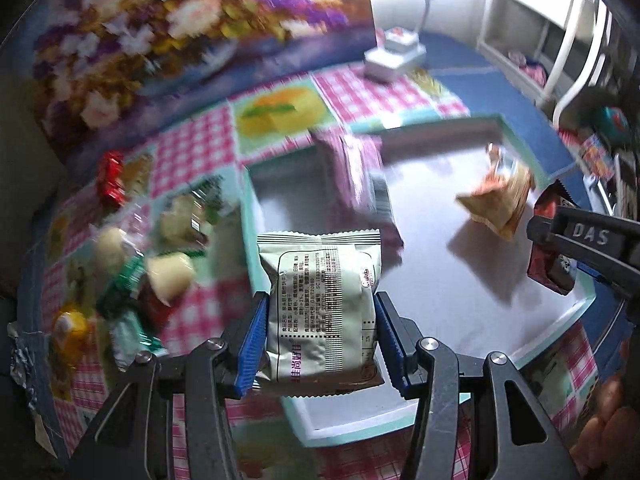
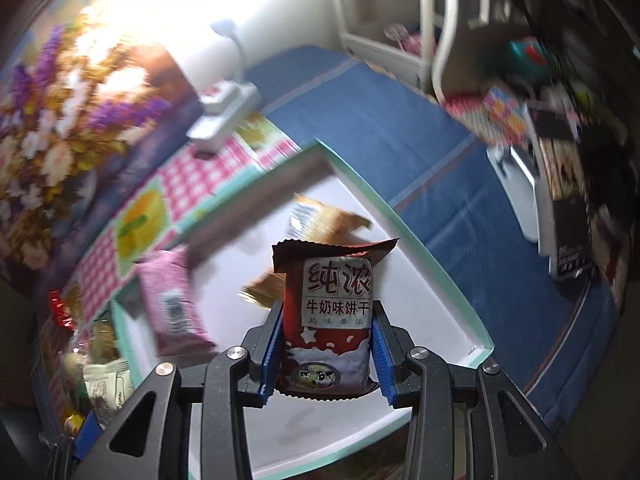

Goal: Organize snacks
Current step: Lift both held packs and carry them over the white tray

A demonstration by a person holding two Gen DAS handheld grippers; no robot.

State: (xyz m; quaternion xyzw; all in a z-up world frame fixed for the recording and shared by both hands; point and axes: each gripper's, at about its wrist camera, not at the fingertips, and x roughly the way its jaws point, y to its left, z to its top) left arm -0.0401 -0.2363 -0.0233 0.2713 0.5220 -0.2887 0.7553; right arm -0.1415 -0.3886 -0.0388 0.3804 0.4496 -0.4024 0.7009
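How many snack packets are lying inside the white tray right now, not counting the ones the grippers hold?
2 visible in the tray: a pink packet near its far-left corner, and an orange packet toward its far-right side. The held packets may hide others.

Two packets [image 1: 352, 176] [image 1: 496, 200] in one tray [image 1: 520, 352], two more [image 1: 320, 312] [image 2: 326, 320] held above.

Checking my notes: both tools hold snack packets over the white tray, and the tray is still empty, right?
Not empty. The left wrist view shows a pink packet and an orange packet already in the white tray. Both tools do hold packets.
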